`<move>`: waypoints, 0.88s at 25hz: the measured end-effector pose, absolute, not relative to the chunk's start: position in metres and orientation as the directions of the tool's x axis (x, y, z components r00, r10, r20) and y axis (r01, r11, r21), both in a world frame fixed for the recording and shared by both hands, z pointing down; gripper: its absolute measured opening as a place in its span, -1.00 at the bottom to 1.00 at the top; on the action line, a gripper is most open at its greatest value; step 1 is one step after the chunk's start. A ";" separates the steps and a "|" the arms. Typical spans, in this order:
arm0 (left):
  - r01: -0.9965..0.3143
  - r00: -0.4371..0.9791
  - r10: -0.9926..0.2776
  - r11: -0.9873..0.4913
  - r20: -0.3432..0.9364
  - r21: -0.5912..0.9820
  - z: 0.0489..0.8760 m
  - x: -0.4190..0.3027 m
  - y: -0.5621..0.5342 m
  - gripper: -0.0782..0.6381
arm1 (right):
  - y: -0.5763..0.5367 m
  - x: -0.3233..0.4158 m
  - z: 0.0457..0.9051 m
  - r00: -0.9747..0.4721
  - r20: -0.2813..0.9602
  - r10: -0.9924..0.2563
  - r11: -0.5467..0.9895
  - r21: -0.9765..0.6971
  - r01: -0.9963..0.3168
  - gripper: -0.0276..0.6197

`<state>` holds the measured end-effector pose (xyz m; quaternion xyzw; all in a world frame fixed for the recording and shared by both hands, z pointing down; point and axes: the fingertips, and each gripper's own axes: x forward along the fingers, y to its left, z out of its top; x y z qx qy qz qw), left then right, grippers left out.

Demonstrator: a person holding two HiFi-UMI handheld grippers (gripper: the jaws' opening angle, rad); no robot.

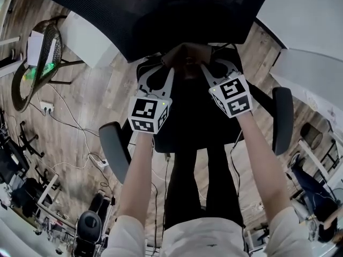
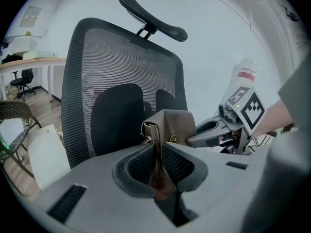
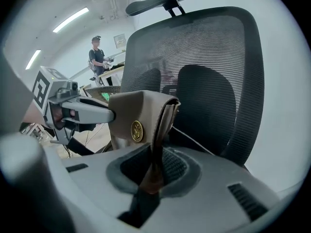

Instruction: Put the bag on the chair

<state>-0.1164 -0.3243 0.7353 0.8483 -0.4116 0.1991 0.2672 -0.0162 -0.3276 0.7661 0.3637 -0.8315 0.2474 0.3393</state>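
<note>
The left gripper [image 2: 158, 150] is pinching a thin brown edge of the bag [image 2: 172, 125], its fingers [image 2: 181, 165] pressing together on the leather. The right gripper [image 3: 156, 154] is doing the same at the bag's other end, its fingers [image 3: 172, 168] clamping a like fold, with a round gold stud [image 3: 137, 130] just beyond them. The bag is hanging between the two pairs of fingers and just ahead of them. Right behind it, the chair's mesh backrest [image 2: 121, 62] is filling both gripper views. In the head view the seat [image 1: 187, 125] is lying below the fingers, between the two armrests [image 1: 115, 149]. No view shows whether the bag's base is touching the seat yet.

Judging by this, the bag is being lowered onto the chair. To do it well, both hands should be sinking at the same pace, keeping the bag level, aiming well back toward the backrest. The fingers should be spreading only once the base is resting flat, both together, or the bag may tip forward.
</note>
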 end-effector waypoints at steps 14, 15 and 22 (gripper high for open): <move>-0.824 0.540 -0.588 -0.515 0.602 0.236 0.779 -0.113 -0.337 -0.65 | -0.335 -0.015 0.811 -0.461 0.780 -0.423 0.593 -0.146 -0.792 -0.77; -0.822 0.541 -0.584 -0.519 0.605 0.233 0.781 -0.114 -0.338 -0.66 | -0.335 -0.016 0.814 -0.457 0.783 -0.421 0.592 -0.144 -0.793 -0.77; -0.820 0.539 -0.575 -0.525 0.615 0.228 0.795 -0.115 -0.342 -0.65 | -0.339 -0.017 0.830 -0.451 0.796 -0.404 0.592 -0.148 -0.792 -0.74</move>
